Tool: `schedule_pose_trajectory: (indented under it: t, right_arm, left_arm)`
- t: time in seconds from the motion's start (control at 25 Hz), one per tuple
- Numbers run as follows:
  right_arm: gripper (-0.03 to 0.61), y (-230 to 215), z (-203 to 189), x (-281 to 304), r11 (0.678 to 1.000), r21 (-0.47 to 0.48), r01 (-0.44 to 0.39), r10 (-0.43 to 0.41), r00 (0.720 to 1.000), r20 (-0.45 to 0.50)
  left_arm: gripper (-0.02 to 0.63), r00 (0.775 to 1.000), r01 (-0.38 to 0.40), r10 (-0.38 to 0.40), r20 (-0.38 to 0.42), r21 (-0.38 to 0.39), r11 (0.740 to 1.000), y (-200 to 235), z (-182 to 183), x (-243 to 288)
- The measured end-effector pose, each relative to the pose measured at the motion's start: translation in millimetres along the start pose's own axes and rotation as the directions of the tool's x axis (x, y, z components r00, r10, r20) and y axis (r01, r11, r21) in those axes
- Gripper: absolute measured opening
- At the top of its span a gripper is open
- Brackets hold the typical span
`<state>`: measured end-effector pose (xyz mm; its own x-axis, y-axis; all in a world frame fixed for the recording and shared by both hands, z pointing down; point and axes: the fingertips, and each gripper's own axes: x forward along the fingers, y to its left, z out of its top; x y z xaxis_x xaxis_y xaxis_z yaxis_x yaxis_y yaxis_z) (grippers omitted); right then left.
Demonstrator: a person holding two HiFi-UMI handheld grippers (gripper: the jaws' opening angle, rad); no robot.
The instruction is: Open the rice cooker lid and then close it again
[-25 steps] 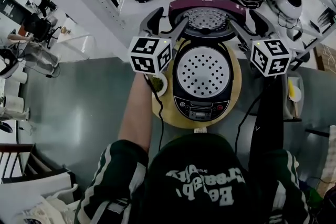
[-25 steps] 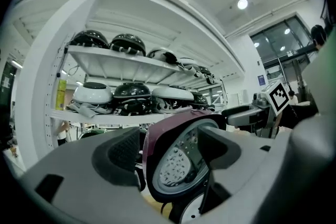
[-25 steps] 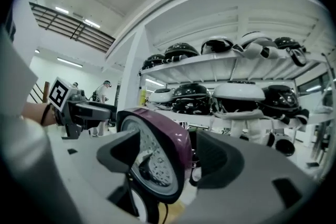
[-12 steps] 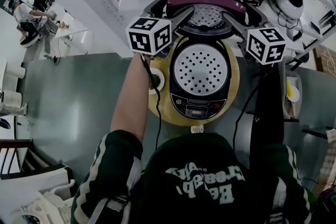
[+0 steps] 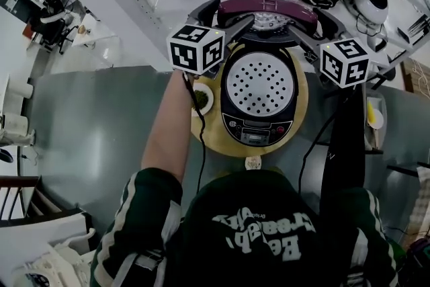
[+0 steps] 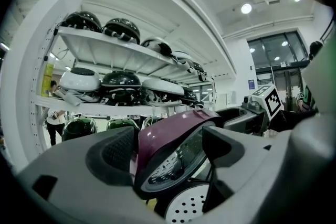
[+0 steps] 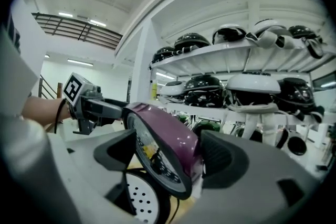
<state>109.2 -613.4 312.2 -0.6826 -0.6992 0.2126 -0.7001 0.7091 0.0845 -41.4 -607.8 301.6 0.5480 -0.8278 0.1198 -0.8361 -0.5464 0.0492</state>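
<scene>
Lid [image 5: 267,8] sits inside left claw [image 6: 168,149] and right claw [image 7: 168,157], just opened.

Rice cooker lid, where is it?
The lid stands raised at the head view's top centre, behind the cooker body, inside the fingers of the left gripper and right gripper, which have just been opening.

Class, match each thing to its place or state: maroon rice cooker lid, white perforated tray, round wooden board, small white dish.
1 maroon rice cooker lid; 2 white perforated tray; 3 round wooden board; 4 small white dish
A under the cooker; B raised open; C left of the cooker; D in the cooker's open top
Pairs: 1-B, 2-D, 3-A, 4-C
</scene>
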Motion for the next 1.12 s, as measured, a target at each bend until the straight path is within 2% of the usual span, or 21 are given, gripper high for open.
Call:
schedule_pose_trajectory:
  t: [0.12,0.28,0.48,0.6,0.96,1.12]
  right_arm:
    - [0.403,15,-6,-10,1.0,-0.008,-0.013,0.013,1.0,-0.019]
    - [0.413,36,-18,-31,1.0,0.0,-0.012,0.012,1.0,-0.025]
    - [0.42,66,-39,-54,1.0,-0.007,0.001,-0.001,0.999,-0.046]
    - [0.425,83,-55,-64,1.0,0.0,0.01,-0.01,0.997,-0.079]
    - [0.43,123,-95,-84,0.998,-0.032,0.047,-0.052,0.983,-0.176]
    - [0.415,145,-100,-87,0.999,-0.033,0.025,-0.031,0.983,-0.182]
  left_arm:
    - [0.39,1.0,0.021,-0.021,0.003,-0.009,1.0,-9,-6,-16]
    - [0.394,0.997,0.079,-0.078,-0.017,0.028,0.996,-30,-22,-39]
    - [0.396,0.991,0.132,-0.132,-0.028,0.005,0.991,-52,-44,-70]
    - [0.405,0.989,0.147,-0.147,-0.031,0.001,0.989,-64,-61,-86]
    - [0.41,0.981,0.186,-0.189,-0.041,-0.074,0.98,-86,-100,-118]
    - [0.41,0.978,0.197,-0.202,-0.048,-0.092,0.976,-93,-112,-125]
